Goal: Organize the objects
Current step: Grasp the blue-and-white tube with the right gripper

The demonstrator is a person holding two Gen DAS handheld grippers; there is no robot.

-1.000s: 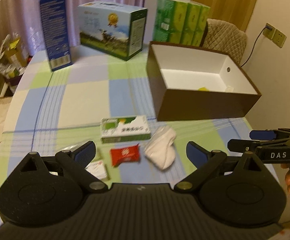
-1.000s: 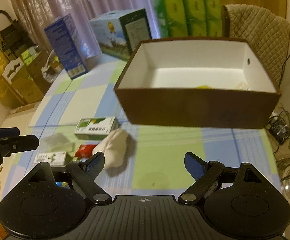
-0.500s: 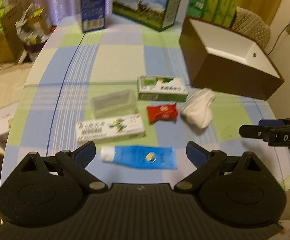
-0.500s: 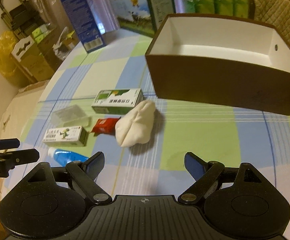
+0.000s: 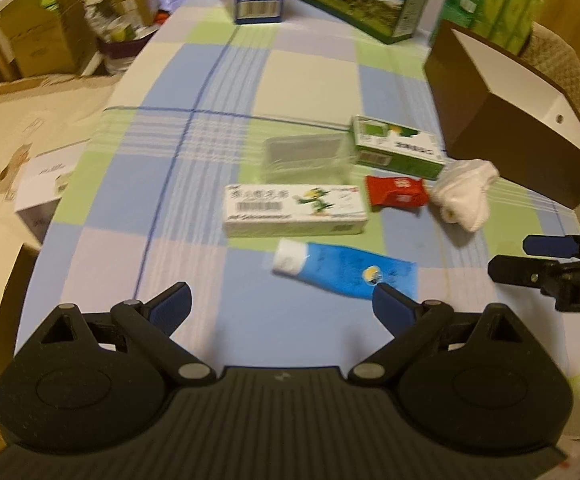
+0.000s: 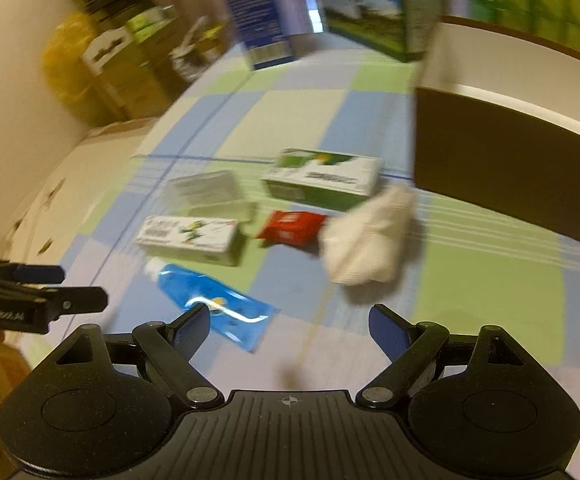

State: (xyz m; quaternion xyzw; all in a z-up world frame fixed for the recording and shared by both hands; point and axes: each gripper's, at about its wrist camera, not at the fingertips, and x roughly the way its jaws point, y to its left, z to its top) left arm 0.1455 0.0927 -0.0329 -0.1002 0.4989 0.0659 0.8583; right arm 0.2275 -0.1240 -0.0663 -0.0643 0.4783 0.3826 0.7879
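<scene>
The left hand-held gripper (image 5: pixel 280 306) hangs over the near edge of the worktop (image 5: pixel 310 76), which wears a blue, green and cream checked cloth; its blue-padded fingers stand wide apart with nothing between them. The right hand-held gripper (image 6: pixel 290 326) is likewise spread and empty, hovering above the cloth.

Six small things lie clustered in the middle of the worktop. Nearest the grippers is a flat blue tube with a white cap (image 5: pixel 344 270). Just behind it sits a long white carton printed with a green cartoon figure (image 5: pixel 294 210), and behind that a clear plastic case (image 5: pixel 304 158). To the right lie a small red foil packet (image 5: pixel 396 196), a green-and-white carton (image 5: pixel 396 150) and a crumpled white sock or cloth (image 5: pixel 464 194); the right wrist view is motion-blurred, so which it is stays uncertain.

A large brown box with a white inside (image 5: pixel 530 120) stands open at the right, just beyond the white bundle.
</scene>
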